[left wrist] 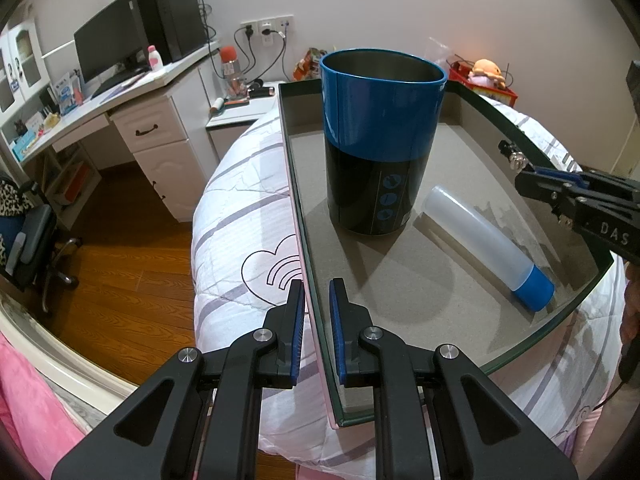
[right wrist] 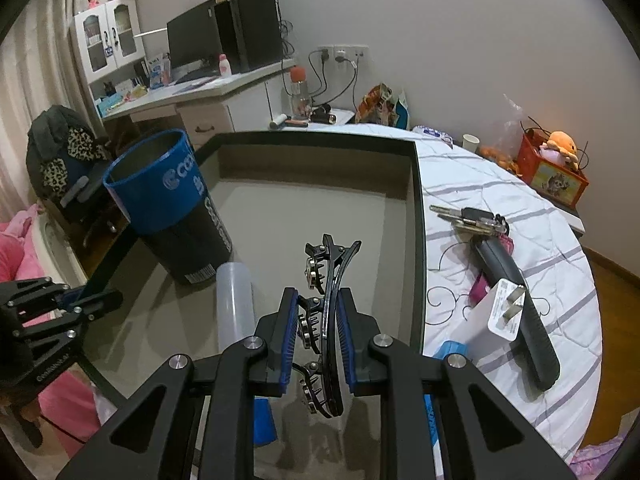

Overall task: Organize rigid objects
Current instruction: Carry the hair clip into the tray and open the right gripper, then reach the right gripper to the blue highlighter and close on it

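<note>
A shallow box tray [left wrist: 304, 240] with a dark rim lies on the bed. My left gripper [left wrist: 316, 300] is shut on its left wall. Inside stand a blue and black cylindrical can [left wrist: 380, 140], open at the top, and a translucent bottle with a blue cap [left wrist: 480, 236] lying on its side. My right gripper [right wrist: 318, 320] is shut on a black hair clip [right wrist: 326, 304] with metal teeth and holds it above the tray floor [right wrist: 300, 216], to the right of the bottle [right wrist: 236, 304] and the can [right wrist: 172, 200]. The right gripper also shows in the left wrist view [left wrist: 532, 184].
On the quilt right of the tray lie a bunch of keys [right wrist: 468, 216], a dark long device [right wrist: 516, 304] and a white charger plug [right wrist: 500, 316]. A red box with a plush toy [right wrist: 556, 168] sits at the far right. A desk [left wrist: 120, 108] and an office chair [left wrist: 28, 240] stand left.
</note>
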Demonstrator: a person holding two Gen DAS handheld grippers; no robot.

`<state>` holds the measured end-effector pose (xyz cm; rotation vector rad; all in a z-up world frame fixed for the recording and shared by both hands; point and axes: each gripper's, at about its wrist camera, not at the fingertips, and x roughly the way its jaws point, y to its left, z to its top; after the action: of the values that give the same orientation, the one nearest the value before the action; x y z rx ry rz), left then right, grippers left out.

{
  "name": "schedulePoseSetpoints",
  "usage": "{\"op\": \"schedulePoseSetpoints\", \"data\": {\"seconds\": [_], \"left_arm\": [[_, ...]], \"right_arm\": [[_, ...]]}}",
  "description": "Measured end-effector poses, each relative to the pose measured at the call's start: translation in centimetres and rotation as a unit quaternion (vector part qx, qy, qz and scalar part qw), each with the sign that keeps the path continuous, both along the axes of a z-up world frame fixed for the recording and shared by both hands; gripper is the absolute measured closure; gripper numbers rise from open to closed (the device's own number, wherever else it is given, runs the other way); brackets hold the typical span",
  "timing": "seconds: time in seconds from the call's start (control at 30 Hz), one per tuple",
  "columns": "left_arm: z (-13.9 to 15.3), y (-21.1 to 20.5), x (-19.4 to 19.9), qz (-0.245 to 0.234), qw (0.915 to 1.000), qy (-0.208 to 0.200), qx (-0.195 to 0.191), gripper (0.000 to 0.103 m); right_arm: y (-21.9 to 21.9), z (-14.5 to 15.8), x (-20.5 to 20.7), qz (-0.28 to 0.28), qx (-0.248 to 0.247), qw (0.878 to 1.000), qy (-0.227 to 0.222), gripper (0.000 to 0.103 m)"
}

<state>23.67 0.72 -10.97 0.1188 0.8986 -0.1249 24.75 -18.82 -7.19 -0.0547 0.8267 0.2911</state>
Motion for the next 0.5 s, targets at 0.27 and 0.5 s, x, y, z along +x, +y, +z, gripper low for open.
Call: {"op": "schedulePoseSetpoints", "data": {"seconds": [0.27,0.5], "left_arm": [[0.0,0.0,0.0,0.0,1.0,0.0,0.0,0.092],[-0.1,-0.1,0.0,-0.002,1.0,0.002,-0.002,0.091]], "right_arm": [[-0.3,0.1,-0.1,-0.01,-0.004,1.0,-0.002,0.083],[-2.2,2.3,-2.0,-0.035,-0.001,0.998,-0.044,0.045]]}}
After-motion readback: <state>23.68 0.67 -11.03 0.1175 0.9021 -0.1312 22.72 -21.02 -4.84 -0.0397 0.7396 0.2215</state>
